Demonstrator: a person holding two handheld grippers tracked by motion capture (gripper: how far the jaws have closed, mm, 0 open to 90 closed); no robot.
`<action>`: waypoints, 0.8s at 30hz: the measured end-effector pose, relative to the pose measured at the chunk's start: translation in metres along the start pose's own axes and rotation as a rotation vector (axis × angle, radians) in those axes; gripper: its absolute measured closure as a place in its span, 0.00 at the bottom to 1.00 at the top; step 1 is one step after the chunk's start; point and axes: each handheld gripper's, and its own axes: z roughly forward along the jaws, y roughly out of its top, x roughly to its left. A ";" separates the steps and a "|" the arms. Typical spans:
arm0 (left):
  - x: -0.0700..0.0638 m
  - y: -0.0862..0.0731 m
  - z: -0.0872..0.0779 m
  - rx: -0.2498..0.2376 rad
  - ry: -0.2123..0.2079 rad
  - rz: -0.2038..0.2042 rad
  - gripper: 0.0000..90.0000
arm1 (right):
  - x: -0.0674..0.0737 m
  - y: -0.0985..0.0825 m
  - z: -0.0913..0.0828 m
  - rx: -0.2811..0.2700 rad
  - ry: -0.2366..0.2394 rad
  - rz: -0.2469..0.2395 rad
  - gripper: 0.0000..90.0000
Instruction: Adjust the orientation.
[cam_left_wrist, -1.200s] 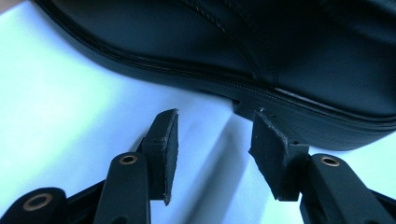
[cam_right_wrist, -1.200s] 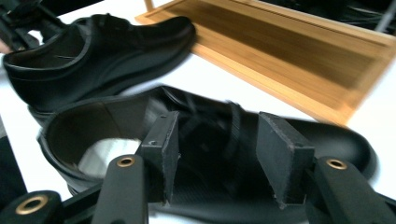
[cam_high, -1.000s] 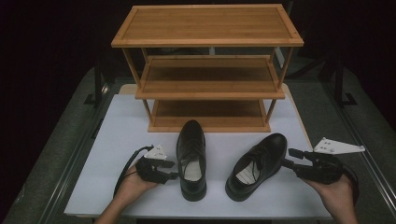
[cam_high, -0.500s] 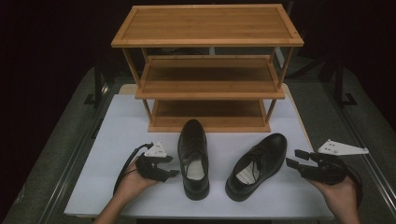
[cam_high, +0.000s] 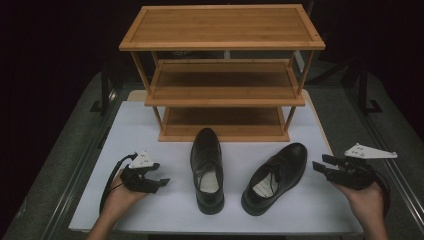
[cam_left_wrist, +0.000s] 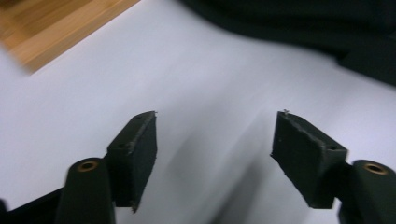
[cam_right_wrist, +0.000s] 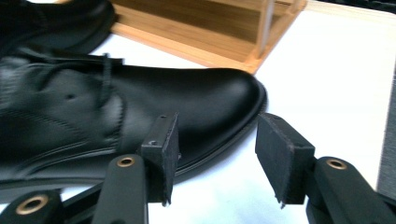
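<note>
Two black shoes (cam_high: 207, 170) lie on the white table (cam_high: 150, 125) before the wooden rack (cam_high: 222, 75). Left gripper (cam_high: 162, 181), jaws just widening, empty, held level. Right gripper (cam_high: 320, 165), spread, empty, points at the right shoe (cam_high: 277, 175).

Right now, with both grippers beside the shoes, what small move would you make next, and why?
Probably ease the right gripper in toward the right shoe. Its jaws stand open with nothing between them, already pointing at the shoe, which lies apart from them on the white board. The empty rack waits behind.
</note>
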 end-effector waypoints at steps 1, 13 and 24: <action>0.005 -0.007 -0.005 0.003 0.018 -0.021 0.31 | -0.003 0.001 0.002 0.001 -0.009 0.004 0.57; 0.024 -0.044 -0.023 0.007 0.102 -0.112 0.19 | -0.038 0.017 0.045 0.049 -0.055 0.010 0.92; 0.026 -0.048 -0.021 -0.021 0.100 -0.113 0.14 | -0.052 0.020 0.082 0.093 -0.064 0.031 1.00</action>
